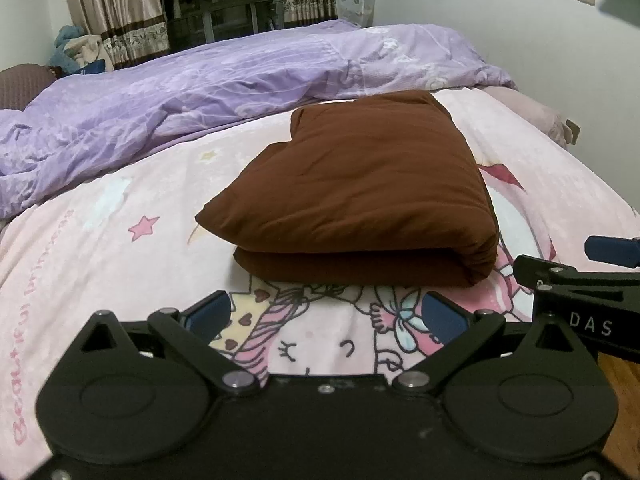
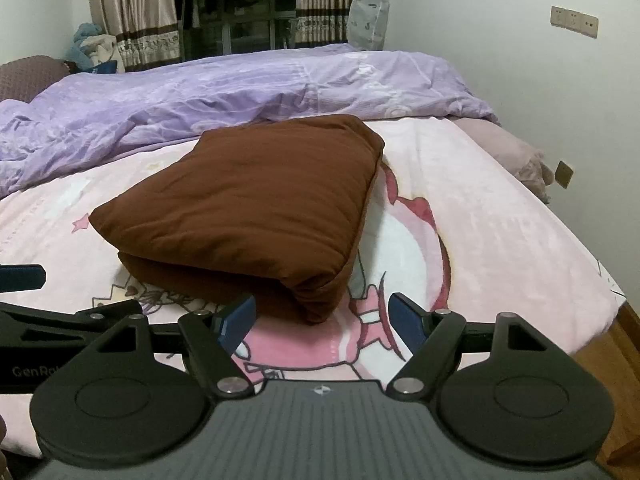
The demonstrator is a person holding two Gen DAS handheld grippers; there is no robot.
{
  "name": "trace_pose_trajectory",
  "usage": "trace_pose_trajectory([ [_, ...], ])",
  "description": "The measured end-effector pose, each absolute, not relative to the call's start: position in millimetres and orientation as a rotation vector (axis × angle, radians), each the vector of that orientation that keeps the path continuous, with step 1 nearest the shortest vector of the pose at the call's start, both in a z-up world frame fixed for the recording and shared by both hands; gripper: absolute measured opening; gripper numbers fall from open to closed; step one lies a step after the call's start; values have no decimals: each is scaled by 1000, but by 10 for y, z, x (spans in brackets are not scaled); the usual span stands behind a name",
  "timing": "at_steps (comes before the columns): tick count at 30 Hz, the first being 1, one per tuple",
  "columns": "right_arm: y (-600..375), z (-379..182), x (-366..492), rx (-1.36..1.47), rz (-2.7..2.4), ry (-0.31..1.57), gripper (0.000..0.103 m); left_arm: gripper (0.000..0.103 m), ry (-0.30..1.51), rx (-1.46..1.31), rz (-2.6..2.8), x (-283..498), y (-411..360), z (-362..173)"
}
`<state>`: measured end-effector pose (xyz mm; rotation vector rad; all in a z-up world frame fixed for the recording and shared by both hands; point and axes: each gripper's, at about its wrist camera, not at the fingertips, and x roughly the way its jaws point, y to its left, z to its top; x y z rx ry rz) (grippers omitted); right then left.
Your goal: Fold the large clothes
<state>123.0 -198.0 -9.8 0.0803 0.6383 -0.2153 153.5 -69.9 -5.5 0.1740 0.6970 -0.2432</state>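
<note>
A brown garment (image 1: 360, 188) lies folded into a thick rectangle on the pink cartoon bedsheet (image 1: 120, 248). It also shows in the right wrist view (image 2: 248, 208). My left gripper (image 1: 326, 314) is open and empty, just in front of the garment's near edge. My right gripper (image 2: 322, 318) is open and empty, just in front of the garment's near right corner. The right gripper's side shows at the right edge of the left wrist view (image 1: 580, 280). The left gripper's side shows at the left edge of the right wrist view (image 2: 40, 308).
A crumpled purple duvet (image 1: 200, 92) lies across the far half of the bed. Curtains (image 2: 136, 12) and a window stand behind it. A pillow (image 2: 516, 152) is at the far right bed edge. Wooden floor (image 2: 612, 360) shows at the right. A white wall (image 2: 500, 60) has sockets.
</note>
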Motion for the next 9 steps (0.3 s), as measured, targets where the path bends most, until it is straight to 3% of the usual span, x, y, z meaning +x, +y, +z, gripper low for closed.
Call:
trace_pose_trajectory([
  [9,-1990,-89,1235,79,-216,643,89,103,678,163,-256,1497,-677,-45],
])
